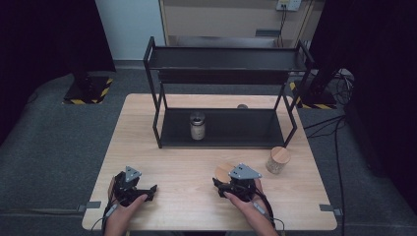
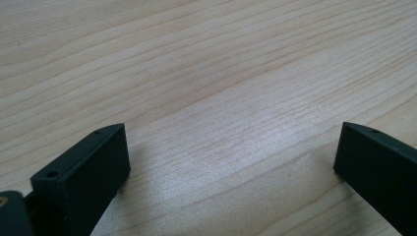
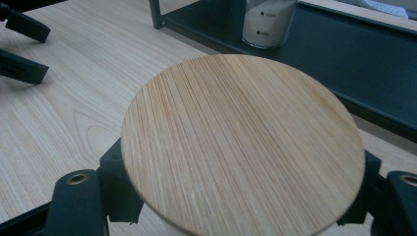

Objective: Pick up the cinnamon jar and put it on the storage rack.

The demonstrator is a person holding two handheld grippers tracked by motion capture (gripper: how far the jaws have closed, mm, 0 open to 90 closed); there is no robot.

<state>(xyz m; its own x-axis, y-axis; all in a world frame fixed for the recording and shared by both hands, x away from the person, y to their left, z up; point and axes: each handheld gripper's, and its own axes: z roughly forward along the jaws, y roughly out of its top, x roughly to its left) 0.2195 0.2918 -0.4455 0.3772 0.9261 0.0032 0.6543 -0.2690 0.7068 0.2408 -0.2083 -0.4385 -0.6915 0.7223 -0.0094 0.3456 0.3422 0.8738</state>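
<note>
Right gripper view puts the round wooden lid (image 3: 243, 147) squarely between your jaws, which are clamped on its edge from both sides, so the flat disc sits level and won't tip when you carry it. Ahead of those jaws, on the lower shelf of the black rack (image 3: 344, 73), stands an open jar (image 3: 268, 22) with no lid, which is likely where this one belongs. In the high view your right gripper (image 1: 223, 183) sits low over the table (image 1: 187, 162), hand behind it, pointing away from you toward the rack. Your left gripper (image 1: 147, 189) rests near the table edge, jaws spread wide with only bare wood between them. A second jar (image 1: 278, 160), already capped, stands off to the right.
</note>
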